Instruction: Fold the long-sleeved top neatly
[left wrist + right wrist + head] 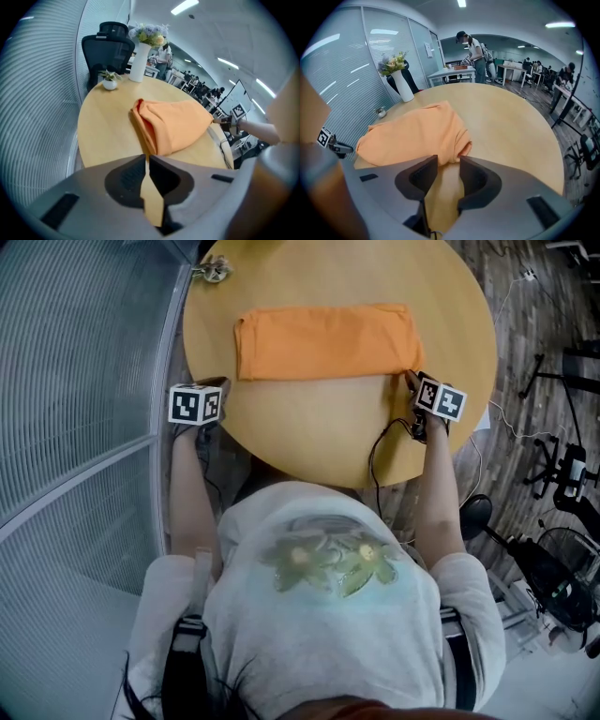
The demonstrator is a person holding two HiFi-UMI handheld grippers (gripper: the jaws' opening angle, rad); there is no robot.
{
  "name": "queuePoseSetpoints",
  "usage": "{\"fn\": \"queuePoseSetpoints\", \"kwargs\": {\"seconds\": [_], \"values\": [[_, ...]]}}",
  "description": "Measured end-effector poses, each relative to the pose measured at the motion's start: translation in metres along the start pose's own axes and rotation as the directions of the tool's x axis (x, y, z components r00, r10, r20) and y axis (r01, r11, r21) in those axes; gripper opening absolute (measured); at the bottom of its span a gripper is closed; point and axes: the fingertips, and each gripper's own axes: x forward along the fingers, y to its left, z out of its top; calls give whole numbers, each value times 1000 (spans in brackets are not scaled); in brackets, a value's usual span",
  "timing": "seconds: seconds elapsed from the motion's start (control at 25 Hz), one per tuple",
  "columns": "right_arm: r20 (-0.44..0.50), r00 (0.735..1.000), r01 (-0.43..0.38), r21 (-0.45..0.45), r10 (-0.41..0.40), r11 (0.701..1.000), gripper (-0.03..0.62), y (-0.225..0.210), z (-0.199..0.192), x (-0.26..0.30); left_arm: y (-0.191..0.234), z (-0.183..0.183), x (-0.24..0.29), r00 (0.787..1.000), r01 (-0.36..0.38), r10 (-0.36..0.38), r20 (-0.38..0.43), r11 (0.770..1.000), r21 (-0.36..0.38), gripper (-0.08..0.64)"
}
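Nearest you, your left gripper [217, 385] sits parked at the round table's [319, 442] edge, jaws together and empty; your right gripper [412, 382], jaws apart, fronts the near right corner of the orange long-sleeved top [323, 341] — a folded band mid-table, probably awaiting another fold.

Round wooden worktop [319, 432] bearing a small potted plant [109, 82] and a white flower vase [138, 65] at its far edge; black office chair [107, 49] beyond.

Orange top [412, 133] — before parted tool [447, 160]
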Motion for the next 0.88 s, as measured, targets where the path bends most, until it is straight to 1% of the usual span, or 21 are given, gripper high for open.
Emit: {"fn": "queuePoseSetpoints", "kwargs": {"seconds": [0.12, 0.2, 0.24, 0.32, 0.4, 0.44, 0.56, 0.6, 0.68, 0.76, 0.84, 0.88], "values": [[39, 997, 62, -19, -61, 998, 141, 0, 2, -16, -1, 39, -4, 995, -18, 16, 93, 1000, 24, 15], [82, 992, 98, -29, -95, 995, 141, 5, 6, -25, -8, 70, -5, 986, -16, 6, 166, 998, 57, 17], [100, 990, 100, -36, -96, 994, 141, 11, 7, -27, -12, 85, -3, 981, -10, -6, 195, 997, 79, 17], [121, 990, 84, -61, -76, 995, 141, 30, 6, -28, -20, 108, 5, 976, 4, -33, 214, 991, 133, 20], [130, 991, 59, -102, -45, 993, 141, 53, 4, -30, -25, 121, 15, 979, 18, -51, 197, 986, 164, 53], [130, 991, 46, -125, -30, 991, 141, 65, 2, -33, -26, 127, 19, 980, 27, -57, 189, 987, 161, 91], [113, 993, 5, -167, 14, 986, 141, 99, -7, -38, -23, 142, 35, 984, 54, -75, 163, 990, 128, 100], [105, 994, -13, -170, 31, 985, 141, 110, -12, -37, -17, 144, 42, 987, 51, -68, 144, 992, 119, 100], [88, 994, -55, -169, 71, 984, 141, 134, -20, -36, 4, 144, 53, 995, 19, -28, 97, 996, 89, 100], [64, 991, -102, -173, 115, 980, 141, 159, -27, -31, 29, 140, 60, 998, -11, 8, 64, 999, 40, 100], [36, 987, -148, -212, 159, 966, 161, 190, -33, -23, 45, 138, 62, 998, -3, 3, 59, 1000, -13, 100], [19, 984, -169, -251, 179, 953, 175, 209, -36, -19, 48, 138, 62, 998, 12, -10, 65, 999, -32, 100]]}}
